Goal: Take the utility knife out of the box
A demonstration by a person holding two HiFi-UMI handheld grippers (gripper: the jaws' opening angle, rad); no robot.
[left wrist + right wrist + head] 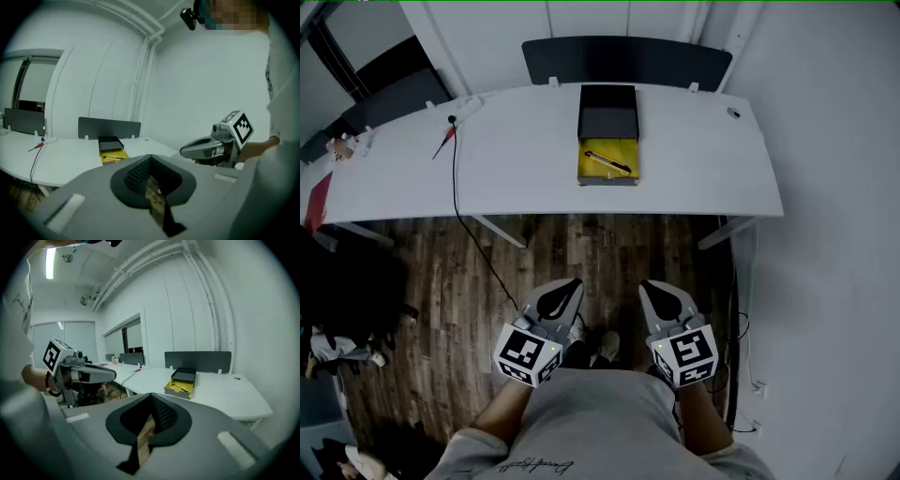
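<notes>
An open box (607,141) lies in the middle of the white table (694,159), its black lid (607,111) behind a yellow tray. In the tray lies the utility knife (607,161), dark and slim, at a slant. Both grippers hang near the person's waist over the floor, well short of the table. The left gripper (570,286) is shut and holds nothing, and so is the right gripper (650,287). The left gripper view shows the box (111,149) far ahead past its shut jaws. In the right gripper view the box (182,383) and knife (178,387) are also distant.
A black cable (455,178) runs across the table's left part and down to the wooden floor (581,262). A red-tipped tool (442,142) lies by it. A dark partition panel (626,58) stands behind the box. Small items (342,145) sit at the far left.
</notes>
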